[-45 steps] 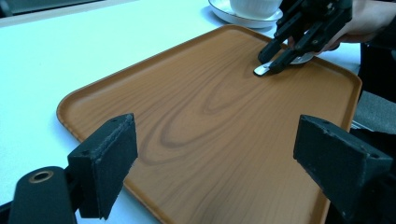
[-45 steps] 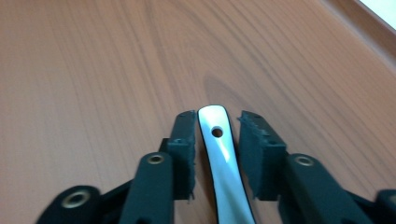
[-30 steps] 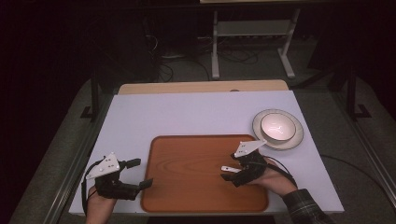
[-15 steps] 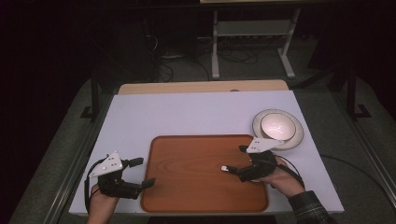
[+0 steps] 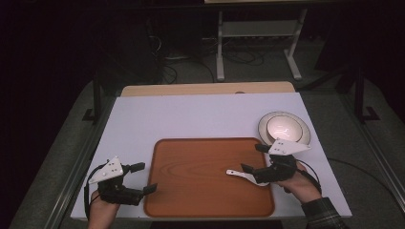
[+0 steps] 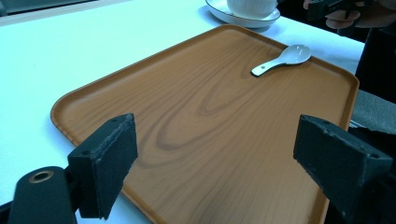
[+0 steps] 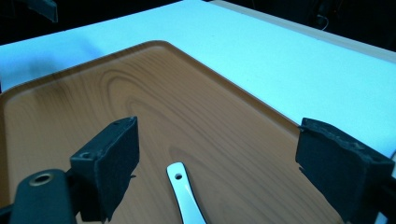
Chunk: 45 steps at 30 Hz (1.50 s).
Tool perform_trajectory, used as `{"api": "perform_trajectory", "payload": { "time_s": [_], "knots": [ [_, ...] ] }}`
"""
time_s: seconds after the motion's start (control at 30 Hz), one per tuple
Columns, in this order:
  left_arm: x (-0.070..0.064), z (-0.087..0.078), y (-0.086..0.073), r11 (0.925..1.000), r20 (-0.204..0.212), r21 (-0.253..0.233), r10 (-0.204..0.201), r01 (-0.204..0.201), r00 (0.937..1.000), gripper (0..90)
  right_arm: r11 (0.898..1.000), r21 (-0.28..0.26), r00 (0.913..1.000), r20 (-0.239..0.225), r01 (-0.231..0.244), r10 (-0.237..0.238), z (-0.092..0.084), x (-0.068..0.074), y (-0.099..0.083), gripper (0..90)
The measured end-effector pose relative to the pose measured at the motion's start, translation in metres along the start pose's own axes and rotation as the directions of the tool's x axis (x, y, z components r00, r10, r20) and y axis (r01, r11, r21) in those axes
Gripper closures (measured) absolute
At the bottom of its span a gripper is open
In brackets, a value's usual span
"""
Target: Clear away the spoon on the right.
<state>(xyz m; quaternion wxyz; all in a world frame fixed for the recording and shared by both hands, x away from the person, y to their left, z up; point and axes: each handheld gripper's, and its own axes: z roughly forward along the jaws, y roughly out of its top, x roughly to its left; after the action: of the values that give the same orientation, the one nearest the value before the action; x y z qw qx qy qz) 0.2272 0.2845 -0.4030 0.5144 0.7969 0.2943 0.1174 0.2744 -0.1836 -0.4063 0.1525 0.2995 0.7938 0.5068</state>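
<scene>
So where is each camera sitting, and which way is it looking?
High view: sits above the person's side of the table, looking forward and down at the wooden tray, the bowl on its plate, both hands and the left claw and right claw.
Left gripper view: rides on the left claw, looking across the tray to the white spoon; its own two black jaws stand wide apart.
Right gripper view: rides on the right claw, looking along the spoon's handle.
All three views share the tray and spoon.
</scene>
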Motion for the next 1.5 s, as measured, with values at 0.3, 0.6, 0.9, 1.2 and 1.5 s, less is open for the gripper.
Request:
{"api": "perform_trajectory", "payload": {
  "time_s": [0.3, 0.6, 0.9, 1.2, 1.5],
  "knots": [
    [0.000, 0.001, 0.001, 1.0000, 0.002, -0.002, 0.000, 0.000, 1.0000, 13.3, 1.000, -0.021, 0.9993, 0.030, -0.023, 0.024, -0.015, -0.001, -0.006, 12.8],
    [0.000, 0.000, 0.000, 1.0000, 0.000, -0.001, -0.003, 0.003, 1.0000, 13.3, 0.998, -0.033, 0.9976, 0.052, -0.044, 0.046, -0.032, -0.004, -0.016, 12.8],
    [0.000, -0.001, -0.001, 1.0000, -0.001, -0.002, -0.008, 0.008, 1.0000, 13.2, 0.996, -0.049, 0.9940, 0.082, -0.069, 0.073, -0.050, -0.004, -0.028, 12.8],
    [-0.001, -0.002, -0.002, 0.9999, -0.005, -0.002, -0.011, 0.011, 0.9999, 13.3, 0.995, -0.051, 0.9883, 0.121, -0.087, 0.093, -0.069, -0.006, -0.042, 12.8],
    [-0.001, -0.002, -0.002, 0.9999, 0.001, 0.003, -0.011, 0.011, 0.9999, 13.3, 0.994, -0.030, 0.9840, 0.144, -0.102, 0.105, -0.078, -0.007, -0.054, 12.8]
  ]
}}
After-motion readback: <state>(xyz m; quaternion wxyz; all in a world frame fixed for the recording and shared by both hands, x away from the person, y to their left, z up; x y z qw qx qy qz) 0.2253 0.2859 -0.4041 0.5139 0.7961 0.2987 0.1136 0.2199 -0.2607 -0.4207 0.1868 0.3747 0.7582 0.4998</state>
